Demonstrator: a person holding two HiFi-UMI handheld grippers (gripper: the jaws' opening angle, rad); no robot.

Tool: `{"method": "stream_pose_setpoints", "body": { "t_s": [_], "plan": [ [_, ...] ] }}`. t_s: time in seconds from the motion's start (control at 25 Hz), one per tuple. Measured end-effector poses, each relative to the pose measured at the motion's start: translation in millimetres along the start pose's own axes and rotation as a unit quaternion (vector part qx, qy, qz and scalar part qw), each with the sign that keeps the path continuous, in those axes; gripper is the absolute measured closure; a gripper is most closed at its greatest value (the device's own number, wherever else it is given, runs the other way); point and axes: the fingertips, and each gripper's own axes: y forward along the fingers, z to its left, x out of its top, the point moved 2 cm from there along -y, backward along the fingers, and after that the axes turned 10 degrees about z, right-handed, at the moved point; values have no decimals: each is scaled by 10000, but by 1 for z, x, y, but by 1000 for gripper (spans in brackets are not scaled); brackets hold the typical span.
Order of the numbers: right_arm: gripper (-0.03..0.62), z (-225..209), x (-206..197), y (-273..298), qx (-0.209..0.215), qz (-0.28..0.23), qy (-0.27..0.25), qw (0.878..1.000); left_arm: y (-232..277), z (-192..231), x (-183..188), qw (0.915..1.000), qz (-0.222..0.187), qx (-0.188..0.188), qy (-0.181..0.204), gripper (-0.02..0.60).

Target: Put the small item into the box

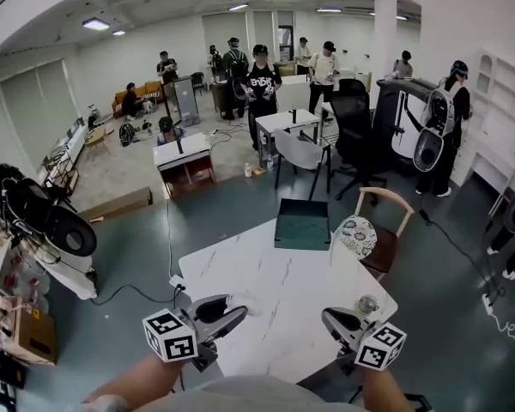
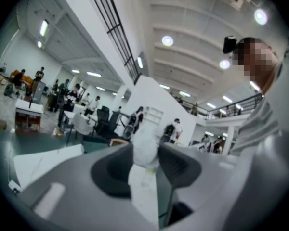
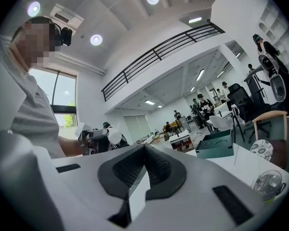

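A small white crumpled item (image 1: 248,305) sits between the jaws of my left gripper (image 1: 239,309), which is shut on it above the near left part of the white marble table (image 1: 275,273). In the left gripper view the item (image 2: 144,147) fills the gap between the pads. The dark green open box (image 1: 301,223) stands at the table's far edge, well beyond both grippers. My right gripper (image 1: 329,317) is over the near right of the table, its jaws closed tip to tip with nothing between them (image 3: 144,147). From the right gripper view the box (image 3: 215,145) lies ahead to the right.
A small clear glass (image 1: 366,303) stands on the table just beyond my right gripper. A wooden chair with a patterned cushion (image 1: 359,234) stands at the table's far right corner. Several people, desks and office chairs fill the room beyond.
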Motion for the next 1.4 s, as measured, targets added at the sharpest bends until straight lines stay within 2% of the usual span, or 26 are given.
{"method": "stream_pose_setpoints", "body": {
  "t_s": [0.2, 0.4, 0.6, 0.8, 1.0, 1.24, 1.4],
  "plan": [
    [586, -27, -3, 6, -1, -36, 160, 9999, 17, 20, 0, 9995, 153, 265, -50, 413],
    [586, -50, -5, 44, -175, 24, 188, 9997, 24, 73, 1, 9993, 186, 335, 37, 413],
    [586, -74, 3, 99, -699, 124, 60, 9975, 39, 139, 18, 9991, 180, 158, 364, 413],
    [586, -97, 44, 134, -1294, 117, -149, 9914, 70, 184, 52, 9967, 77, -89, 799, 413],
    [586, -143, 105, 165, -1772, 59, -534, 9827, 114, 219, 90, 9940, 169, -205, 1057, 413],
    [586, -216, 162, 208, -2148, 285, -901, 9721, 180, 268, 114, 9902, 484, -44, 1309, 413],
    [586, -269, 176, 226, -2341, 306, -645, 9696, 228, 300, 119, 9836, 848, 102, 1586, 413]
  ]
}}
